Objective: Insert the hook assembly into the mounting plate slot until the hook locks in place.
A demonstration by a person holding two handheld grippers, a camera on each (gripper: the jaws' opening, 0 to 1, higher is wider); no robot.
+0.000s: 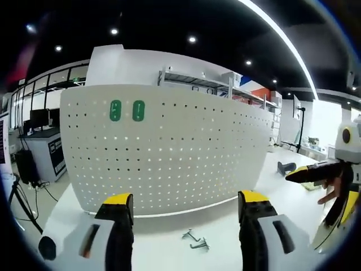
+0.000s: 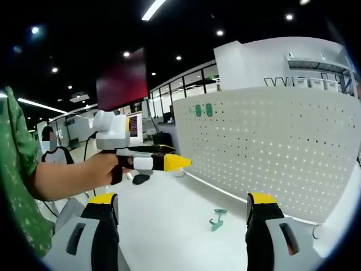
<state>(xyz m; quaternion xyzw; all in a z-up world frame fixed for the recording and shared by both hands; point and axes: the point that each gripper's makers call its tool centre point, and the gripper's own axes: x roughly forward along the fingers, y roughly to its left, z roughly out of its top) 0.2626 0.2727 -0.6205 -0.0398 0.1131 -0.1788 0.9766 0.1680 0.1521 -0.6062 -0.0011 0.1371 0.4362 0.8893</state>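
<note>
Left hand-held gripper point(image 1: 185, 210) wide, empty; right hand-held gripper point(image 2: 183, 212) wide, empty. Hooks point(image 1: 196, 240) on desk point(image 1: 169, 248) just ahead between left jaws. Pegboard point(image 1: 169, 152) upright beyond. Risk: small hooks slip, misalign with holes.

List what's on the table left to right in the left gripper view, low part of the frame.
Left gripper near jaw, metal hooks lying on the table, its other jaw, then the right gripper coming in from the right.
</note>
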